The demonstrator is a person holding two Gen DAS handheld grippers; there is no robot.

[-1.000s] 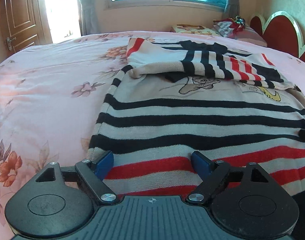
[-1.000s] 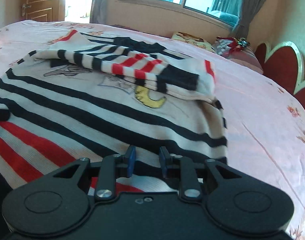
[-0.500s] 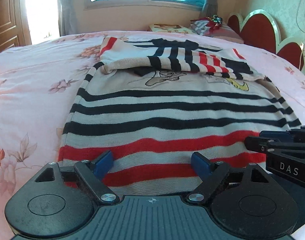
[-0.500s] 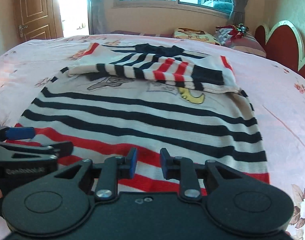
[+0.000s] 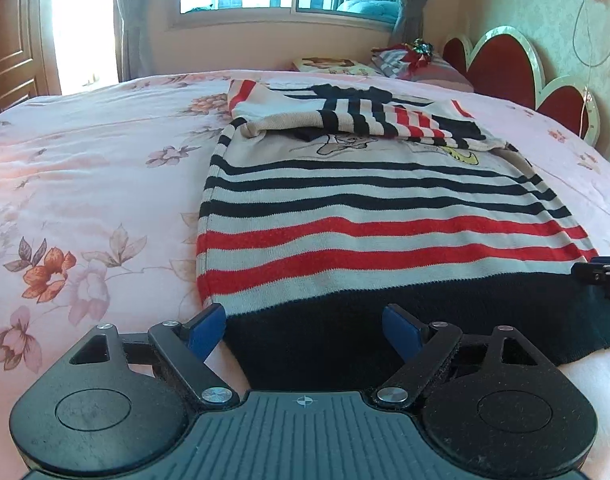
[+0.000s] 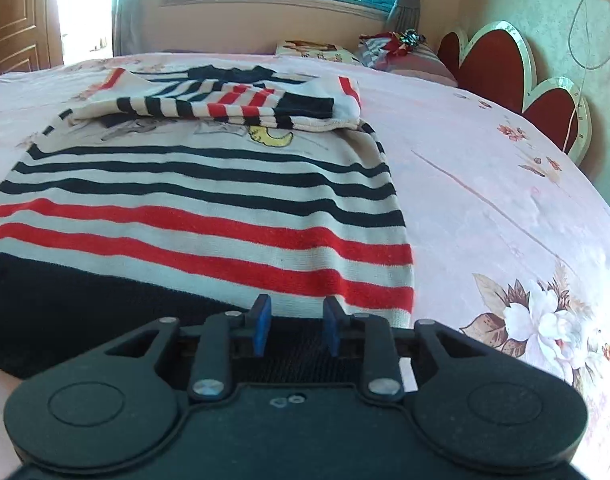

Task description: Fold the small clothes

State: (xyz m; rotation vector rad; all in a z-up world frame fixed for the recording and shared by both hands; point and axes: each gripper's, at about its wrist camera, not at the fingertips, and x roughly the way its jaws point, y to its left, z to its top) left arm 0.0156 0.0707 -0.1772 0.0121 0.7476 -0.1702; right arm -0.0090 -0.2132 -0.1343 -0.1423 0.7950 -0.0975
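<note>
A cream knitted sweater with black and red stripes and a black ribbed hem is spread flat on the pink flowered bedsheet, its sleeves already laid across the chest. It is judged soft, light and limp, apt to sag and slide unless pinched at both hem corners. The left gripper is held wide open over the near-left hem corner, nothing clasped. The right gripper has just been opening; its narrow gap is poised above the hem near the right corner, the pads not pressing the cloth.
</note>
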